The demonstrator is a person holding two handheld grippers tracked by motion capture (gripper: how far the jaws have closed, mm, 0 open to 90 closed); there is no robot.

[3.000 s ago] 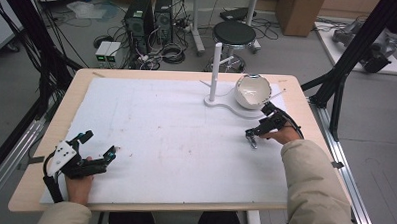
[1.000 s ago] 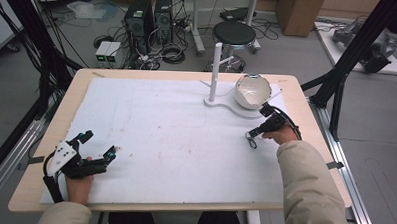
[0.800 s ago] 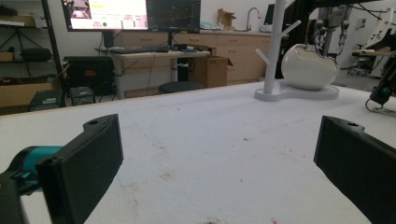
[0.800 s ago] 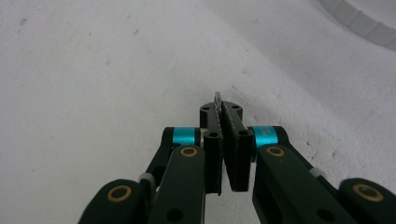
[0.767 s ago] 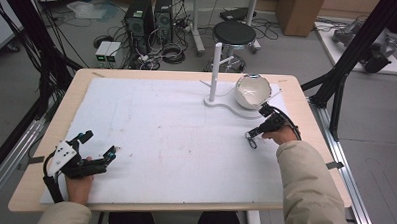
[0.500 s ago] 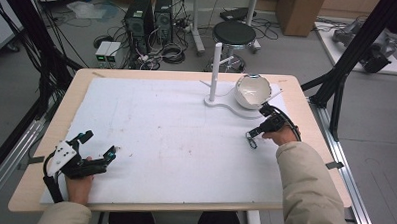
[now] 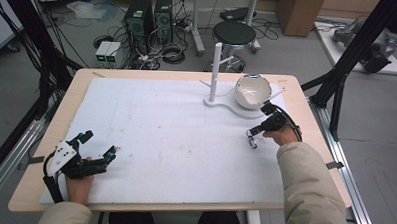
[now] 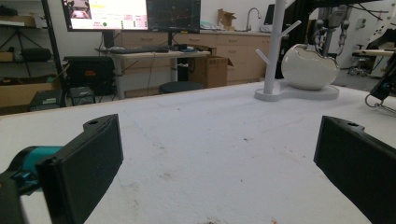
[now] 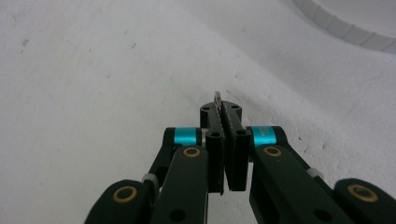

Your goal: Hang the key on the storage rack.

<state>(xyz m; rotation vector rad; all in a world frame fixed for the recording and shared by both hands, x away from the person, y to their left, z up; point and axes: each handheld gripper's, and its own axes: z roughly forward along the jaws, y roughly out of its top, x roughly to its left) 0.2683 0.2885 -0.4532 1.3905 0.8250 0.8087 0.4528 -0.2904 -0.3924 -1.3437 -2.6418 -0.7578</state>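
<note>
1. A white sheet (image 7: 175, 136) covers the wooden table (image 7: 29, 186), with cables and computer towers on the floor beyond.
2. Nearest, the left gripper (image 7: 97, 156) rests at the near left corner, jaws spread wide and empty, unmoved from before.
3. Farther right, the right gripper (image 7: 251, 137) is pinched together on a small metal ring (image 9: 217, 97); it has edged slightly nearer.
4. Beyond it, a white bowl (image 7: 253, 90) sits on a white stand (image 7: 216, 67).

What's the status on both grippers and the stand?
Left gripper open, near table edge. Right gripper shut on a thin metal piece. Bowl on the stand. Nothing between them.
</note>
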